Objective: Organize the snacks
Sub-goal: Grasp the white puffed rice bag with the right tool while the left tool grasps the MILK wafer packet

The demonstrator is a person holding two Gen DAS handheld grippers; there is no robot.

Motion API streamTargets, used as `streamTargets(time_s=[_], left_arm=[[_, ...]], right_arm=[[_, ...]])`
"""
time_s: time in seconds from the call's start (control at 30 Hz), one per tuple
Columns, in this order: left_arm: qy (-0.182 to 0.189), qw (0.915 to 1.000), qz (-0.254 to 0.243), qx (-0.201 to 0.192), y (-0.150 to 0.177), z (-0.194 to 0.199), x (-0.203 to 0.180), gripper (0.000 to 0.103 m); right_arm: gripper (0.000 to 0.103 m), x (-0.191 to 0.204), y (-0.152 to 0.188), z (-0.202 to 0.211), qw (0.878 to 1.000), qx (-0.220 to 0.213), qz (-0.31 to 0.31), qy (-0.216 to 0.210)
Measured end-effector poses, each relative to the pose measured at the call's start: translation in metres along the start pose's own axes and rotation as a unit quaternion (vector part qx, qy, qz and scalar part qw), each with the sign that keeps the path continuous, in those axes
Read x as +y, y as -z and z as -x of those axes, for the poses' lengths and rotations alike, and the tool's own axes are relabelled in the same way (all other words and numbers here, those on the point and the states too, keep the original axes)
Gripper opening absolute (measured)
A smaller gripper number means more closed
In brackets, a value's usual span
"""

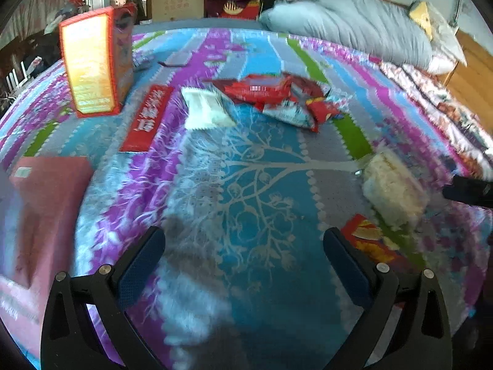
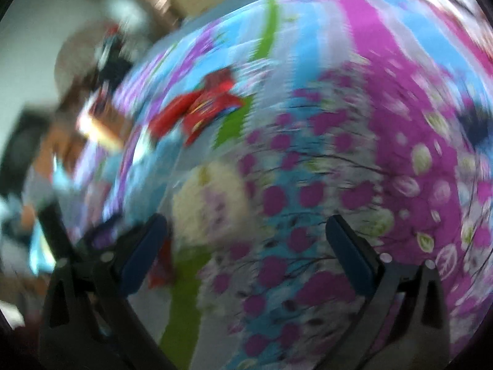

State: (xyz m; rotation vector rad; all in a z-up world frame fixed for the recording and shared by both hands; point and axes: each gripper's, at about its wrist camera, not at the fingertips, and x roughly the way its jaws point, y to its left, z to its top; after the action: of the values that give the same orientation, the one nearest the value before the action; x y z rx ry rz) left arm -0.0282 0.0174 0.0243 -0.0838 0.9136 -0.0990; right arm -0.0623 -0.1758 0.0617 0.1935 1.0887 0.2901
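Observation:
Snacks lie on a bed with a striped, flowered bedspread. A pile of red snack packets sits at mid bed, with a white packet to its left and a flat red packet beyond that. A pale clear bag lies at right, a red-and-yellow packet in front of it. My left gripper is open and empty above the bedspread. My right gripper is open and empty; its view is blurred, with the pale bag just ahead and the red packets farther off.
An upright orange box stands at the far left of the bed. A pink box sits near left. A grey quilt and pillows lie at the far right. The other gripper's dark tip shows at the right edge.

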Motion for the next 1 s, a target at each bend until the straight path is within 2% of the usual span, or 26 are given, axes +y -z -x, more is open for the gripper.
streamTargets(time_s=[0.1, 0.23, 0.33, 0.4, 0.47, 0.5, 0.53, 0.6, 0.63, 0.7, 0.8, 1.0], left_arm=[[-0.015, 0.9992, -0.029, -0.021, 0.006, 0.029, -0.009, 0.103], [0.004, 0.9988, -0.042, -0.023, 0.014, 0.053, -0.016, 0.103], [0.021, 0.9988, -0.039, -0.018, 0.018, 0.063, -0.020, 0.103], [0.049, 0.9985, -0.024, -0.009, 0.018, 0.064, -0.025, 0.103], [0.067, 0.9976, -0.018, -0.001, 0.017, 0.061, -0.032, 0.099], [0.078, 0.9968, -0.018, 0.003, 0.016, 0.059, -0.037, 0.094], [0.095, 0.9952, -0.018, 0.012, 0.015, 0.054, -0.043, 0.090], [0.113, 0.9930, -0.020, 0.028, 0.014, 0.044, -0.053, 0.074], [0.113, 0.9928, -0.022, 0.036, 0.014, 0.036, -0.060, 0.062], [0.114, 0.9915, -0.015, 0.060, 0.016, 0.019, -0.068, 0.053], [0.108, 0.9919, -0.007, 0.066, 0.018, 0.005, -0.075, 0.055], [0.087, 0.9940, -0.013, 0.064, 0.013, 0.004, -0.085, 0.056]], right_arm=[[0.103, 0.028, -0.005, -0.019, 0.998, 0.018, 0.055, 0.037], [0.103, 0.046, -0.009, -0.041, 0.994, 0.028, 0.089, 0.058], [0.102, 0.034, -0.010, -0.059, 0.993, 0.043, 0.086, 0.073], [0.096, 0.020, -0.009, -0.066, 0.994, 0.049, 0.067, 0.064], [0.082, 0.014, -0.008, -0.057, 0.995, 0.032, 0.059, 0.069], [0.079, 0.009, -0.007, -0.050, 0.997, 0.024, 0.050, 0.061], [0.079, 0.005, -0.005, -0.043, 0.998, 0.015, 0.039, 0.048], [0.079, -0.003, 0.000, -0.026, 0.999, -0.007, 0.026, 0.045], [0.079, -0.006, 0.003, -0.017, 0.999, -0.017, 0.020, 0.043], [0.079, -0.013, 0.009, -0.001, 0.999, -0.034, 0.003, 0.032], [0.079, -0.012, 0.021, 0.013, 0.999, -0.048, -0.008, 0.023], [0.079, -0.008, 0.030, 0.019, 0.998, -0.057, -0.026, 0.006]])
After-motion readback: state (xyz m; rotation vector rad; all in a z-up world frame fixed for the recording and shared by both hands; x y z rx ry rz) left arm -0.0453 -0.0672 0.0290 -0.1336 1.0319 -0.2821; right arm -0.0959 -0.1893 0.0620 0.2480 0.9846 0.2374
